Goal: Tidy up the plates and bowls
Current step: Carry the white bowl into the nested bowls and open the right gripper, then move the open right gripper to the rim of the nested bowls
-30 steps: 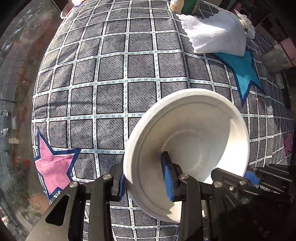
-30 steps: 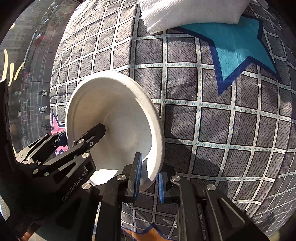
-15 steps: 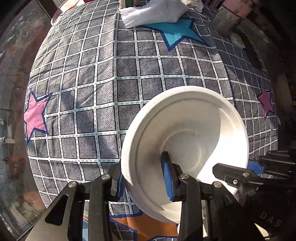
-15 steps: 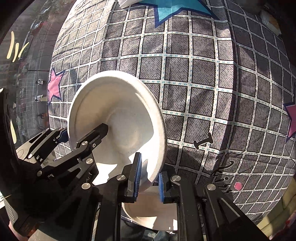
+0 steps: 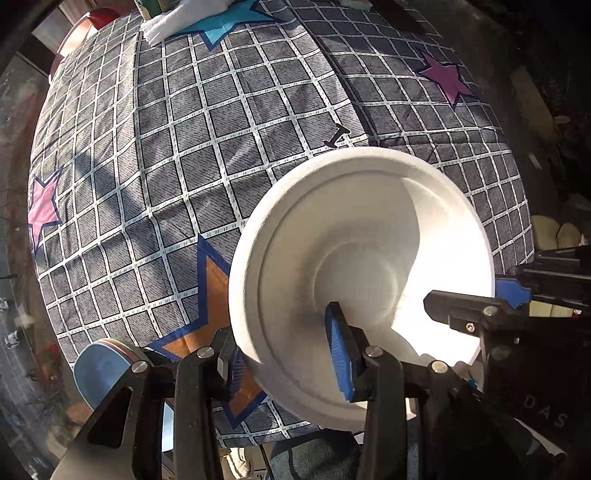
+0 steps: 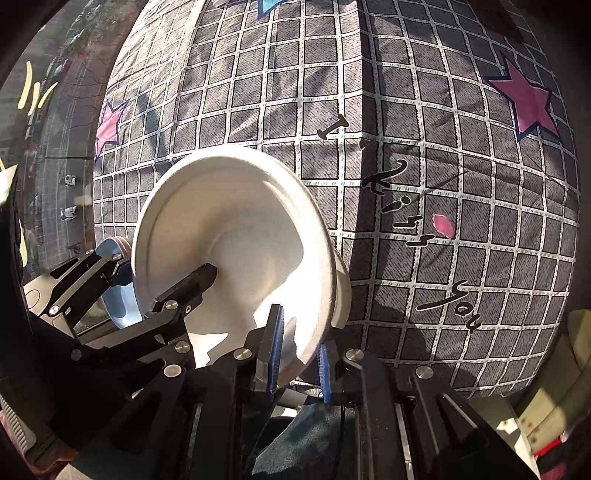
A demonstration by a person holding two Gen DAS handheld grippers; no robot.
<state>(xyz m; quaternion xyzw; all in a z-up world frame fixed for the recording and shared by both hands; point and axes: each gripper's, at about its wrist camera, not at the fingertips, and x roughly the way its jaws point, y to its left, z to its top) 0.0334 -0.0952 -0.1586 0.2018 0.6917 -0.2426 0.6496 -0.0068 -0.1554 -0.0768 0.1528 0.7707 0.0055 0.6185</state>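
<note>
A white bowl is held tilted in the air in front of the table's near edge, its inside facing the cameras; it also shows in the right wrist view. My left gripper is shut on its left rim. My right gripper is shut on its right rim and shows at the right of the left wrist view. A second white rim peeks out behind the bowl. A blue plate lies low at the left, also in the right wrist view.
The table carries a grey checked cloth with coloured stars that hangs over the near edge. A white towel lies at the far side. The floor and shoes show at the right.
Both grippers have pulled back toward the near edge of the table with the bowl between them. The table looks farther off, and the blue plate has come into view at the lower left.
</note>
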